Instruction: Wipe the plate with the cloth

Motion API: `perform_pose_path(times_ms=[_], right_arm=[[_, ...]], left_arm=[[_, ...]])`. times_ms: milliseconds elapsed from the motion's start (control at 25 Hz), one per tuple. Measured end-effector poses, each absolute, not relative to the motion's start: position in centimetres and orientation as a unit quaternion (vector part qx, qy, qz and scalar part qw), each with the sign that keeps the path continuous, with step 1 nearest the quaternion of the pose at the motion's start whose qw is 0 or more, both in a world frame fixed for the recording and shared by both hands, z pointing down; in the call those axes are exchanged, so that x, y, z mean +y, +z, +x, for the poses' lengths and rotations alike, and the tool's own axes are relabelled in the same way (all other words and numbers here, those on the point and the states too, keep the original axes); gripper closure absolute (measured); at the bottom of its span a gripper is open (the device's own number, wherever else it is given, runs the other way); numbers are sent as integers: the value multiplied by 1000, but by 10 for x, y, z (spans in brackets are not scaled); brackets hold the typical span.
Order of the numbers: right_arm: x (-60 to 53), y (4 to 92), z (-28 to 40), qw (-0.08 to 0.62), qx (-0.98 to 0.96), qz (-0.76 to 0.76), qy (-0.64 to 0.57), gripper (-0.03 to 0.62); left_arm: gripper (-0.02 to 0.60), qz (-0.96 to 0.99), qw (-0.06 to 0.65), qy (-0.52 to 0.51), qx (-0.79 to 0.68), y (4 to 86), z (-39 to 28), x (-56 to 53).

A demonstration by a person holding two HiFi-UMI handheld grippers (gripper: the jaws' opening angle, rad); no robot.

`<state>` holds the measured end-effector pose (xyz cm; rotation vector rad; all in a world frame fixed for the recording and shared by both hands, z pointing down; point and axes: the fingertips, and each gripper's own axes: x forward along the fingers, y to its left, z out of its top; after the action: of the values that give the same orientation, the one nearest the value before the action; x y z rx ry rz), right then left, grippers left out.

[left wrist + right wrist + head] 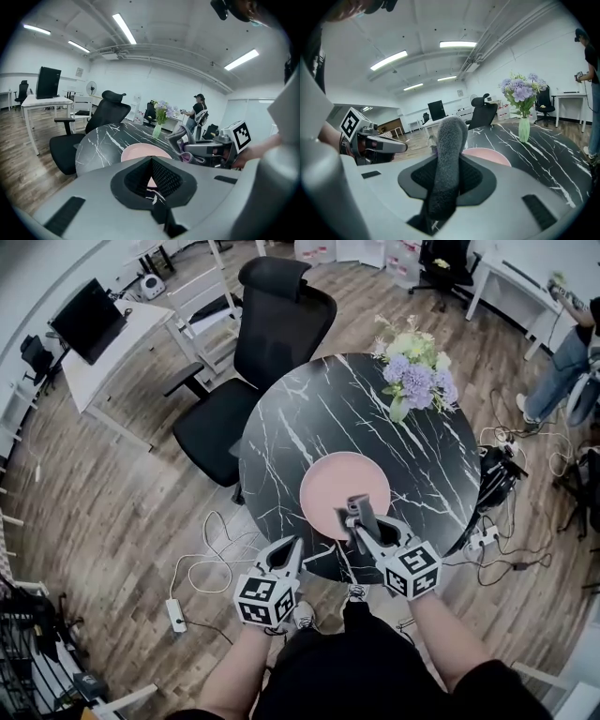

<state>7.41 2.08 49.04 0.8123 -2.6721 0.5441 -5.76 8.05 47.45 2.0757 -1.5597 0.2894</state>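
So the person had a two-finger gripper in each hand, standing at the near edge of a round black surface with white marble veining [281, 418]. The flat round pink plate [339, 474] sat on that surface toward the near side, closest to the person, with nothing on it.

The right gripper [357, 517] had its fingers clamped on a fuzzy dark grey cloth [448, 140]. In its own view the cloth stuck up as a thick roll between the fingers, with the plate showing just behind it. From the head view, the cloth end sat over the plate's near rim. I honestly couldn't tell whether it was touching the plate or just above it.

The left gripper [293, 546] was off to the left of the plate, over the near-left edge of the surface and apart from the plate. Its fingers were pressed together with nothing between them. Its own view looked across the plate, with the right gripper and the curled cloth off on the right side.

Other stuff: a pale green vase of purple and white flowers [415, 371] stood at the far right of the surface, well apart from the plate. A black office chair [267, 343] was pulled up on the far-left side, and white cables [211, 563] lay on the wood floor [112, 512].
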Motion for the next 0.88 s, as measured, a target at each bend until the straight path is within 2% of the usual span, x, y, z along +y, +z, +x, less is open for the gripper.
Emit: perform_pose_path(times_ms=[880], right_arm=[[160,485,67,143,-876,415,199,484]], left_arm=[[565,848,261,111,-448,478,-68,176]])
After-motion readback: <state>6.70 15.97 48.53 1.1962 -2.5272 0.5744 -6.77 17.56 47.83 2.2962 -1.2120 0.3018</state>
